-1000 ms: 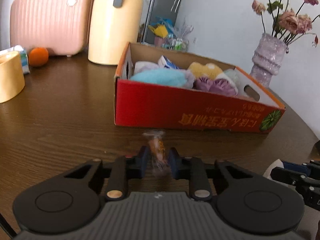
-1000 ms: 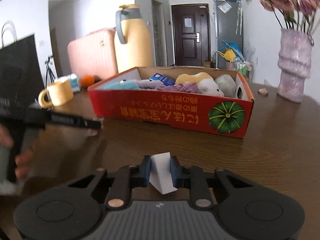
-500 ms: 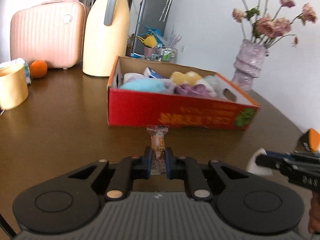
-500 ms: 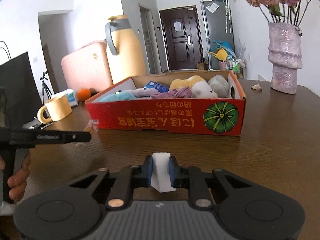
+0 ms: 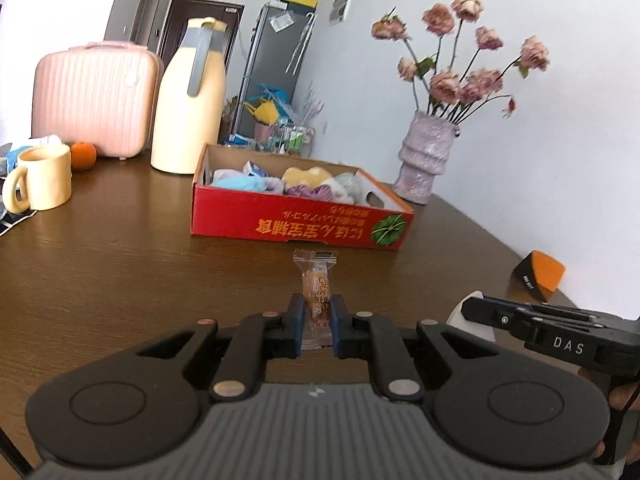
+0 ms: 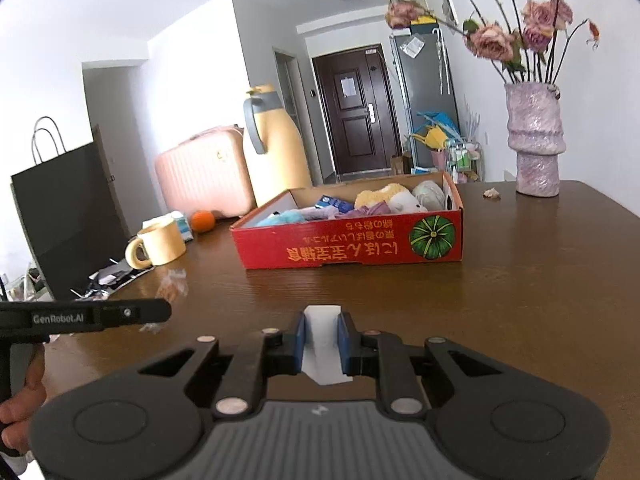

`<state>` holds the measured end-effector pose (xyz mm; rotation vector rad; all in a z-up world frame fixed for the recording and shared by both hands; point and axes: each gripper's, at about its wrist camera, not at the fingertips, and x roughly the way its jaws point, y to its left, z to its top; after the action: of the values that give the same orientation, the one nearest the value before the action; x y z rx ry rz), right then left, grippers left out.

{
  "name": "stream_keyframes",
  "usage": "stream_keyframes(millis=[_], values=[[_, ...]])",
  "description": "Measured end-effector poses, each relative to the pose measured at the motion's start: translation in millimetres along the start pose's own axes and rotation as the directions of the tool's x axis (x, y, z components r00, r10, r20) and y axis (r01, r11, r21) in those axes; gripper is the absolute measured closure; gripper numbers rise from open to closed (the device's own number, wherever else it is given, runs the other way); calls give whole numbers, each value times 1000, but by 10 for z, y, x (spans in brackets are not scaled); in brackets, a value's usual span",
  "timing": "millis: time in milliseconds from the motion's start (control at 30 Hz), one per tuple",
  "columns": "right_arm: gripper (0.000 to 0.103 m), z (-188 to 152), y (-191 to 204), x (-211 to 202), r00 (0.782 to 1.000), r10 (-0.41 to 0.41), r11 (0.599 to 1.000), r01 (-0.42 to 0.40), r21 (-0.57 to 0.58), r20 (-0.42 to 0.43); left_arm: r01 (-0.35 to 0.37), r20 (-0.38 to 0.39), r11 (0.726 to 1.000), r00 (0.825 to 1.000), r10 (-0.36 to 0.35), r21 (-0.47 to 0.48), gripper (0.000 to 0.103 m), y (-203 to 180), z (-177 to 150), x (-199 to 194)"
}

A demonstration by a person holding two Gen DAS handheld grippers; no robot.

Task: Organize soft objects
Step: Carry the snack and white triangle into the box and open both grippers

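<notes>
Brown table [image 5: 120, 264]; wrapped candy [image 5: 317, 292] pinched upright between left tool [image 5: 316, 322] pads.

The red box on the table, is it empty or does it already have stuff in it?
Already partly filled. The red box is open-topped, and soft things in blue, yellow, purple and white show above its front wall in both views.

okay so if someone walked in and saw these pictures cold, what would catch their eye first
Probably the red box mid-table, packed with soft plush things, with the vase of pink flowers at the table's far right. Up close, each gripper is clamped on something: the left gripper on a wrapped candy, the right gripper on a white piece.
</notes>
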<state>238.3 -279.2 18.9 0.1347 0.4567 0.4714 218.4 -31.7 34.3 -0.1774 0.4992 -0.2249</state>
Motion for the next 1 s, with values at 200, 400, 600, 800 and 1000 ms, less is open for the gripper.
stream_keyframes(millis=[200, 400, 600, 800, 1000], values=[[87, -5, 15, -252, 999, -4, 1000, 4, 12, 34, 32, -8, 999, 999, -32, -24, 90, -38, 46, -28], [87, 225, -46, -215, 998, -18, 999, 21, -33, 68, 56, 32, 998, 998, -56, -11, 90, -48, 505, 229], [86, 1030, -341, 348, 995, -39, 992, 50, -114, 93, 66, -31, 996, 997, -68, -60, 90, 34, 1432, 1217], [86, 1854, -942, 1616, 997, -27, 1000, 25, -18, -77, -104, -238, 991, 968, 81, -83, 90, 192, 1944, 2763], [86, 1954, -1095, 2813, 935, -250, 949, 185, -255, -251, -212, -377, 975, 910, 171, -71, 89, 329, 1847, 3564]])
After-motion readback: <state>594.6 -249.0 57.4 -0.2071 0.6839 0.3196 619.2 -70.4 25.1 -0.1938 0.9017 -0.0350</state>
